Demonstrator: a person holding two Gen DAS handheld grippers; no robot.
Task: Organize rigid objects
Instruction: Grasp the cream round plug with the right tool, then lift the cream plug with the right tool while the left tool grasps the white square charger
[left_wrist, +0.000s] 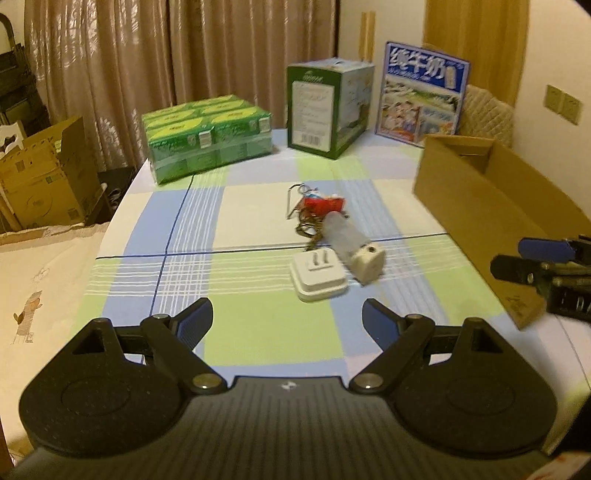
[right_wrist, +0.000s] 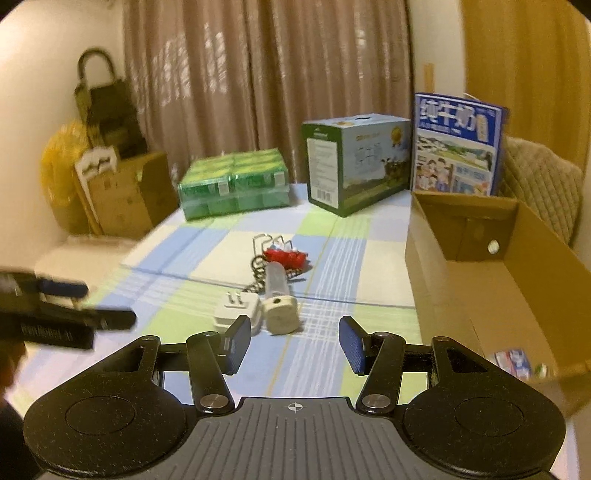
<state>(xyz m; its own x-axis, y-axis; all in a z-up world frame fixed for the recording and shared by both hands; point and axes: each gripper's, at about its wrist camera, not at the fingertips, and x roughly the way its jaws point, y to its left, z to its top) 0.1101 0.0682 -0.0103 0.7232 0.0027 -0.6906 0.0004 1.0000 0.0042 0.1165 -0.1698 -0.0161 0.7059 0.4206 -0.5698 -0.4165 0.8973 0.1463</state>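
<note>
Motion blur softens both views. The red item (right_wrist: 286, 255) behind the white plug adapter (right_wrist: 236, 312) cannot be identified, and the wire tangle (left_wrist: 304, 221) beside it is indistinct. Print on the green-white carton (left_wrist: 328, 107) far behind the adapter is too small to read. Right of the adapter, the cardboard box (right_wrist: 480, 280) runs off the frame edge; a blue-white pack (right_wrist: 513, 363) in its near corner is partly hidden by the wall. The right gripper (left_wrist: 532, 262) is cut by the left-wrist view's edge.
</note>
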